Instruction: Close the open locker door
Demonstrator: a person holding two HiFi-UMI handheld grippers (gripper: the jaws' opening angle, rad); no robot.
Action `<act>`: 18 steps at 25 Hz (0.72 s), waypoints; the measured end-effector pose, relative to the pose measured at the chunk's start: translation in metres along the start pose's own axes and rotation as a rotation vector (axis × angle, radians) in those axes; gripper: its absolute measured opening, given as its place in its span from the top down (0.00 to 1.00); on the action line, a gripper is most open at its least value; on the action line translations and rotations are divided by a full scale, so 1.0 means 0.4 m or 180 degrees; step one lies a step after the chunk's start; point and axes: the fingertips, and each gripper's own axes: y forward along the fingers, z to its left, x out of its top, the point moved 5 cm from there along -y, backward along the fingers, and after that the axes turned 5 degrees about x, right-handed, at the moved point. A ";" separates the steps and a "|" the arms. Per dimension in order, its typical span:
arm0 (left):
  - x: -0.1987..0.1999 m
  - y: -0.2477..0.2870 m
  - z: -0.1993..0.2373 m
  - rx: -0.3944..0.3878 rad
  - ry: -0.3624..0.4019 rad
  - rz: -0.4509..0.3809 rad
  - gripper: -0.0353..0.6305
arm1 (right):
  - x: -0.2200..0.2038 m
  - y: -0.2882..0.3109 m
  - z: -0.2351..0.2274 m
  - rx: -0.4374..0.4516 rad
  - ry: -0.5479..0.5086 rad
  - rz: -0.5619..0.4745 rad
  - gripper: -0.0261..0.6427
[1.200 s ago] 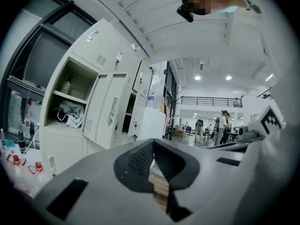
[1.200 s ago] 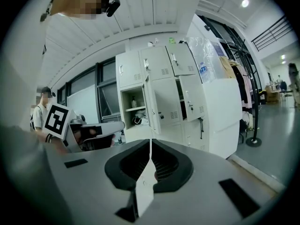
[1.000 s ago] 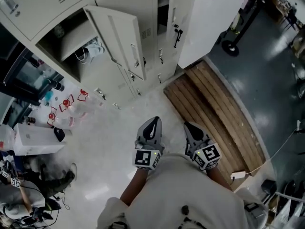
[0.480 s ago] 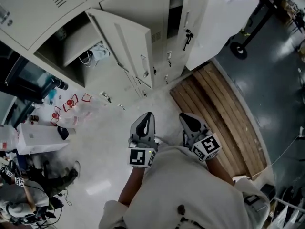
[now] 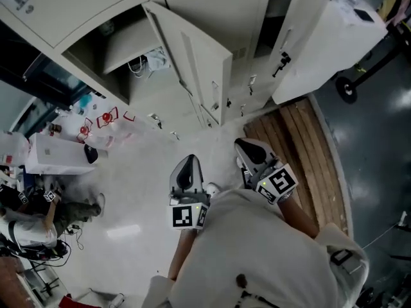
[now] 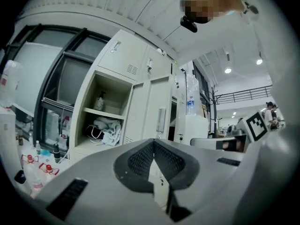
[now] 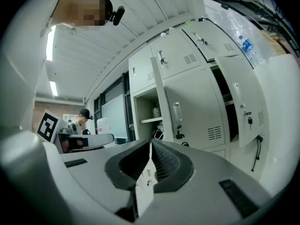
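Ok so over the last second you've basically walked yourself in toward the lockers. A moment ago the open locker door (image 5: 192, 63) sat further up and left of your hands in the head view. Now it hangs almost straight above them, and the wooden pallet (image 5: 302, 146) has slid off to your right. Both tools came along, held out level in front of you. The left gripper (image 5: 187, 167) has its jaws pressed together with nothing in them, and the right gripper (image 5: 250, 153) is the same deal, pads closed on air. The door itself hasn't budged. It's still swung well out from its compartment (image 5: 122, 47), the one with the white bundle and cords on the shelf. Neither gripper is touching it, they're near but clearly apart from it. In the right gripper view you can see its outer face, handle (image 7: 177, 117) and all. My read: this is still the approach and none of the actual closing is done. Closed jaws seem fine here, since you probably just need to push that outer face with a tip. Heads up, there's a second door (image 5: 321, 43) hanging open further right, so don't clip it.
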 end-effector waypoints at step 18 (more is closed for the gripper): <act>0.003 0.119 -0.143 0.1507 0.0046 -0.0236 0.94 | 0.105 0.154 -0.208 0.2148 -0.0257 0.0134 0.69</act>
